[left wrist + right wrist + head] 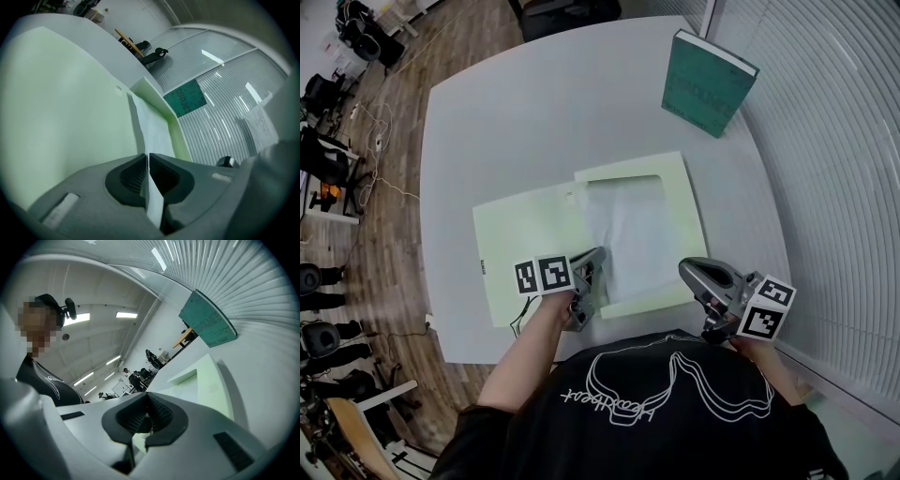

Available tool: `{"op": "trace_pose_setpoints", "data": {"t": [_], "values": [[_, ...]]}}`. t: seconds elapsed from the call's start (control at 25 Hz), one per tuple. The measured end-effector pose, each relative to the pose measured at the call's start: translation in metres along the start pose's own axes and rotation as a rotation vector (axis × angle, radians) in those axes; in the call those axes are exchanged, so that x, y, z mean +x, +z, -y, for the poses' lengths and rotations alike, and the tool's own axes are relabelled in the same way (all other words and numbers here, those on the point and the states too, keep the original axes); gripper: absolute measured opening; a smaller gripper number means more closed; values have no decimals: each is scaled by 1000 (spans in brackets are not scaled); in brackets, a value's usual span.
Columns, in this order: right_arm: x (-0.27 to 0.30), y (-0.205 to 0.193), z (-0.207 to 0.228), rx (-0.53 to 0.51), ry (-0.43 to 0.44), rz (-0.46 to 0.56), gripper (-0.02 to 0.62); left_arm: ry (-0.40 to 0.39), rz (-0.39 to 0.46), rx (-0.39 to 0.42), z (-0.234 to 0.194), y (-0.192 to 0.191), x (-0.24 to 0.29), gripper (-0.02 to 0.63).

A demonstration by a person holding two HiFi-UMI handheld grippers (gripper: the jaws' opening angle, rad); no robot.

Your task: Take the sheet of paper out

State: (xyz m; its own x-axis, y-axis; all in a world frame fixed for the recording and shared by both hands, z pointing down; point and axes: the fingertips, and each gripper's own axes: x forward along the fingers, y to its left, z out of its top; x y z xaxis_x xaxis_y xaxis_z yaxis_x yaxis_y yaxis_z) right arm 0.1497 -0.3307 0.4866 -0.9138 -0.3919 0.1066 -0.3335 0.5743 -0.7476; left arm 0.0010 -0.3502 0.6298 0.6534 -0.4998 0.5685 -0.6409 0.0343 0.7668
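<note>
Grey table [487, 122] w/ folder [525, 246], book [709, 84]

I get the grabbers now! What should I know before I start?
Left gripper: shut on the near edge of the sheet of paper.
Right gripper: shut, empty, by the near right corner of the green folder.
Things: the sheet lies in the folder on the table.
Done: sheet gripped.
Left: pull it out of the folder.

Print on the book [710, 82] cover and the label [478, 265] on the folder [525, 244] edge are too small to read, and the sheet of paper [151, 131] near end disappears between the left gripper [147, 157] fingers [126, 176].
</note>
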Motion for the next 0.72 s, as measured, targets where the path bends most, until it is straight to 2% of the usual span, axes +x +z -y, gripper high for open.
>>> {"op": "trace_pose_setpoints", "data": {"t": [0.72], "values": [[11,-9,-8,6,0,-22,9,29,-28,11,-9,1,-16,12]]}}
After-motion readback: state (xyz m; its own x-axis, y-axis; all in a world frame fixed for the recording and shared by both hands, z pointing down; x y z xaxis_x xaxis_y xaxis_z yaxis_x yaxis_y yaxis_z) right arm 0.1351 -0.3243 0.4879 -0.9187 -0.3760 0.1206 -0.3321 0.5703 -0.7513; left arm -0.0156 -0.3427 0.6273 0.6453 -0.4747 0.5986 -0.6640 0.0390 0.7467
